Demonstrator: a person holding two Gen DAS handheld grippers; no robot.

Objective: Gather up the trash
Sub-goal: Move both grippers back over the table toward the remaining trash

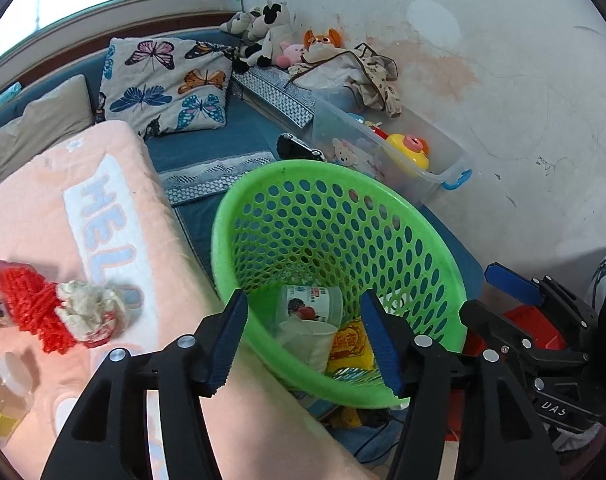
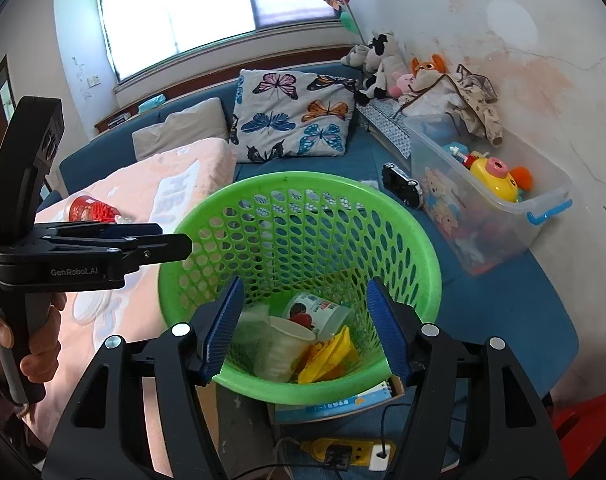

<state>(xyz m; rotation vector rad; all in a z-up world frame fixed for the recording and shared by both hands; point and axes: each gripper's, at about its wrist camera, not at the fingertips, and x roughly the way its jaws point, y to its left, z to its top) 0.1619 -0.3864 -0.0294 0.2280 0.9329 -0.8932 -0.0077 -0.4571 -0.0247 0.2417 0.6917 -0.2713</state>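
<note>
We see both claws spread and empty over a green basket (image 2: 303, 216) that stands by the edge of a blue bed (image 2: 483, 312). The left claw (image 1: 305, 344) hangs over the basket's near rim, its blue pads apart with nothing between them. The right claw (image 2: 303, 330) does the same from the other side, jaws wide, nothing pinched.

Inside the basket lie a clear cup (image 2: 323, 312) with a printed label, a white paper cup (image 2: 281, 346) on its side, and a yellow wrapper (image 2: 327, 358), all at the bottom and touching one another.

On the pink blanket (image 1: 115, 208) to the left of the basket we find more trash: a crumpled white wad (image 1: 89, 306) lying against a red fuzzy thing (image 1: 31, 308), well apart from the basket. A clear lid (image 1: 13, 372) lies nearer the blanket's edge.

A hand (image 2: 27, 344) grips the left tool's handle. A toy bin (image 2: 491, 200) stands on the bed by the wall.
</note>
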